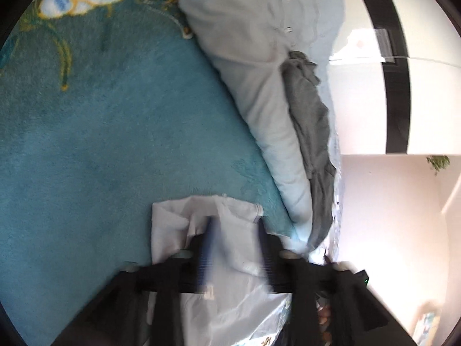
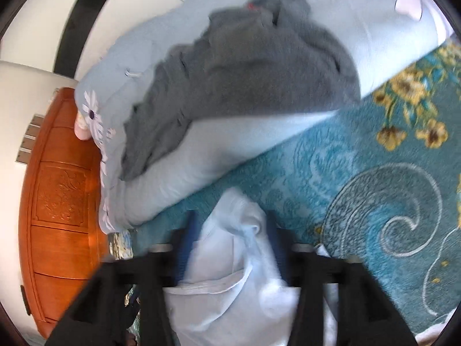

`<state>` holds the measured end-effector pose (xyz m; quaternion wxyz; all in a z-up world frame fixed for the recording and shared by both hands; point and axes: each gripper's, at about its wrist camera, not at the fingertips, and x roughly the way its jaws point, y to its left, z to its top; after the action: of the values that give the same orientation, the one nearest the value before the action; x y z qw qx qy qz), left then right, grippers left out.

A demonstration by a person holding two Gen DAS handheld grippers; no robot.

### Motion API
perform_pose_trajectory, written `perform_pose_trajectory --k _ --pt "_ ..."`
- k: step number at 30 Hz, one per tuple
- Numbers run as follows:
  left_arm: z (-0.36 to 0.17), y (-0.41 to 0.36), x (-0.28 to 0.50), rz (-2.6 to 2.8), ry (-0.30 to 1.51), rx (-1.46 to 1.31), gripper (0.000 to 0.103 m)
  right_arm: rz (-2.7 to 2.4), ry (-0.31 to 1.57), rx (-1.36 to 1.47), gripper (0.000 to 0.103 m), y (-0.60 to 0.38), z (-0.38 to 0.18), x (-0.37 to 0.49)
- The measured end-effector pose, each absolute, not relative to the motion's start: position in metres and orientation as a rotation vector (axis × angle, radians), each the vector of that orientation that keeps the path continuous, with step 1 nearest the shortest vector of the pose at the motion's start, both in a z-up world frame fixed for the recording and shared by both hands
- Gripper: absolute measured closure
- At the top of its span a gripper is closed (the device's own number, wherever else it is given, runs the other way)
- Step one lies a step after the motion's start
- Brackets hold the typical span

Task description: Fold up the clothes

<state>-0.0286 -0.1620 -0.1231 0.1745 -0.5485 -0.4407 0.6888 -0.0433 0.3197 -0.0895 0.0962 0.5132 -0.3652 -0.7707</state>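
Left wrist view: left gripper [image 1: 234, 230] fingers spread, white garment [image 1: 230, 239] lying slack between them on teal blanket [image 1: 100, 144], pads not pressing (blurred, so not certain). Right gripper [image 2: 230, 225] likewise parted over same garment [image 2: 230, 259]. Probably laid flat for folding. Grey garment [image 2: 245, 72] waiting on quilt [image 2: 201, 158] beyond.

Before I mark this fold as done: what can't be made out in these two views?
- White garment: left wrist view, its near part is covered by the left gripper and cut by the bottom edge.
- Same garment, right wrist view: the right gripper hides its sides; fingers blurred, so contact is unclear.
- Grey garment on the pale duvet: crumpled and blurred, type unreadable.
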Motion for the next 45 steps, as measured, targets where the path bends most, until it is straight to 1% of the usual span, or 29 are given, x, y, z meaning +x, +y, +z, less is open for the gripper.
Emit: perform_pose_trajectory --k 1,3,6,10,12,14,16,17,19,21,22,24,25,26,27,29,33,37,38,40,43,45 --pt "-0.121 -0.161 -0.022 1.956 -1.209 -1.543 0.049 -2.289 -1.083 1.491 0.047 0.323 -0.085 -0.038" --pt "-0.121 -0.154 -0.01 1.983 -1.065 -1.589 0.049 -2.276 -1.042 1.515 0.047 0.326 -0.085 -0.027" --pt "-0.133 -0.135 0.012 1.98 -0.85 -1.715 0.049 -2.27 -0.907 1.645 0.047 0.325 -0.096 -0.006" --pt "-0.15 -0.119 0.052 1.933 -0.697 -1.804 0.049 -2.274 -0.79 1.748 0.047 0.327 -0.112 0.041" --pt "-0.159 -0.12 0.067 1.861 -0.716 -1.849 0.049 -2.283 -0.778 1.772 0.047 0.335 -0.119 0.066" --pt "-0.162 -0.123 0.069 1.835 -0.761 -1.848 0.049 -2.257 -0.9 1.799 0.047 0.351 -0.132 0.089" --pt "-0.165 -0.121 0.068 1.809 -0.748 -1.87 0.048 -2.227 -1.023 1.823 0.047 0.367 -0.144 0.112" --pt "-0.167 -0.117 0.067 1.796 -0.729 -1.886 0.048 -2.187 -1.16 1.806 0.047 0.375 -0.152 0.124" --pt "-0.167 -0.106 0.065 1.775 -0.687 -1.898 0.048 -2.132 -1.331 1.748 0.047 0.382 -0.161 0.138" --pt "-0.168 -0.091 0.062 1.741 -0.632 -1.902 0.048 -2.104 -1.421 1.694 0.047 0.381 -0.165 0.143" --pt "-0.169 -0.086 0.061 1.734 -0.613 -1.908 0.048 -2.099 -1.432 1.678 0.047 0.377 -0.165 0.142" --pt "-0.169 -0.079 0.06 1.738 -0.571 -1.93 0.052 -2.088 -1.453 1.645 0.047 0.37 -0.166 0.138" --pt "-0.169 -0.077 0.06 1.748 -0.55 -1.943 0.063 -2.087 -1.465 1.632 0.048 0.367 -0.166 0.137" --pt "-0.169 -0.075 0.06 1.758 -0.52 -1.966 0.088 -2.086 -1.477 1.618 0.056 0.363 -0.167 0.135" --pt "-0.169 -0.073 0.061 1.765 -0.497 -1.986 0.096 -2.085 -1.49 1.611 0.075 0.362 -0.167 0.133" --pt "-0.168 -0.071 0.062 1.776 -0.483 -1.999 0.097 -2.099 -1.478 1.612 0.096 0.359 -0.163 0.133" --pt "-0.165 -0.072 0.064 1.812 -0.467 -2.016 0.098 -2.161 -1.455 1.565 0.098 0.364 -0.148 0.137" --pt "-0.169 -0.075 0.063 1.784 -0.531 -1.996 0.097 -2.153 -1.427 1.675 0.098 0.368 -0.161 0.141" --pt "-0.167 -0.076 0.061 1.787 -0.54 -1.984 0.094 -2.148 -1.439 1.67 0.098 0.369 -0.163 0.143" --pt "-0.158 -0.079 0.059 1.805 -0.537 -1.957 0.095 -2.142 -1.469 1.658 0.098 0.37 -0.165 0.146" --pt "-0.141 -0.082 0.044 1.877 -0.504 -1.896 0.095 -2.136 -1.433 1.676 0.098 0.371 -0.164 0.143" --pt "-0.131 -0.081 0.026 1.949 -0.473 -1.849 0.095 -2.117 -1.414 1.681 0.094 0.371 -0.16 0.141"
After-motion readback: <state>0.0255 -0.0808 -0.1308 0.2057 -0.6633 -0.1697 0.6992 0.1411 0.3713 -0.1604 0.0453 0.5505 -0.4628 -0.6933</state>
